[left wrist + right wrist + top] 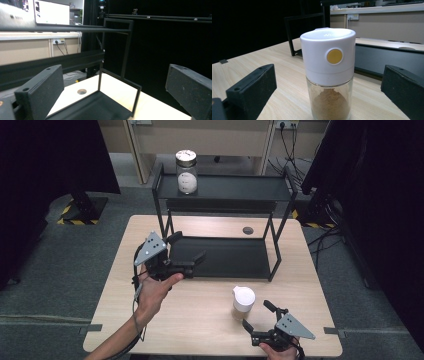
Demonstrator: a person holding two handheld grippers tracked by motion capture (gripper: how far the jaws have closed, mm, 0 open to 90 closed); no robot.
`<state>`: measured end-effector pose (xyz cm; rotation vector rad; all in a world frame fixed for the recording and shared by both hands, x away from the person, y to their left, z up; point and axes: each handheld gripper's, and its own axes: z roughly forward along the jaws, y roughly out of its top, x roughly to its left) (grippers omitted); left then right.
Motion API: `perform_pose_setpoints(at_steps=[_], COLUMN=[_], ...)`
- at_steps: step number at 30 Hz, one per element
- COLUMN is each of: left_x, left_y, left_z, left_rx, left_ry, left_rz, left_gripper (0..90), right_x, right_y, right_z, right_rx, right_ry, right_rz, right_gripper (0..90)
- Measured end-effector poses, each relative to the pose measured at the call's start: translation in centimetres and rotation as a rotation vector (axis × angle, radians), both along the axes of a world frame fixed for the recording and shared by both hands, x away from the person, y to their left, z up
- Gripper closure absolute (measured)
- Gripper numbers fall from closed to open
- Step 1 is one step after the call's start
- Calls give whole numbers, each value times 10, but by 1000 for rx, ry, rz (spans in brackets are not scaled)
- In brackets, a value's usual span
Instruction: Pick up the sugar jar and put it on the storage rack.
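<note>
Glass below and smooth white plastic above: that is what my right gripper point(259, 314) faces, jaws spread wide and empty, with the small clear-glass spice jar with a white plastic dispenser cap point(328, 72) standing upright on the pale wooden table point(200, 315) just ahead of them, between the jaws' line but not yet touched. The jar holds brown powder only partway up, so I judge it light, rigid, and slick on both surfaces; it could tip if nudged high. I would close on the broad white cap or just under it, square across the middle, clear of the round yellow button point(334, 56). My left gripper point(192, 253) hangs open and empty too, over the lower tray of the black metal two-tier rack point(280, 195), on whose upper shelf stands a second clear glass jar with a pale lid point(186, 172).
</note>
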<state>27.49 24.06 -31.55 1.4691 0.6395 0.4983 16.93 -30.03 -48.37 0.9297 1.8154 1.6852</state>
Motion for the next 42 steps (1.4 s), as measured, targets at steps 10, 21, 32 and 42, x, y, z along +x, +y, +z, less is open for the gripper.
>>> perform_pose_setpoints(at_steps=[10, 21, 32, 42], left_x=[-8, -18, -26, -32], left_y=[9, 16, 25, 31], left_z=[-34, -66, -94, -118], left_rx=[-14, -6, 0, 0], left_ry=[19, -2, -13, 1], left_rz=[-36, -68, -90, -104], left_gripper=[10, 3, 3, 3], right_x=[0, 0, 0, 0], right_y=[0, 0, 1, 2], right_z=[0, 0, 0, 0], right_rx=[0, 1, 0, -3], right_ry=[-1, -1, -1, -2], right_rz=[0, -1, 1, 2], right_gripper=[3, 3, 4, 3])
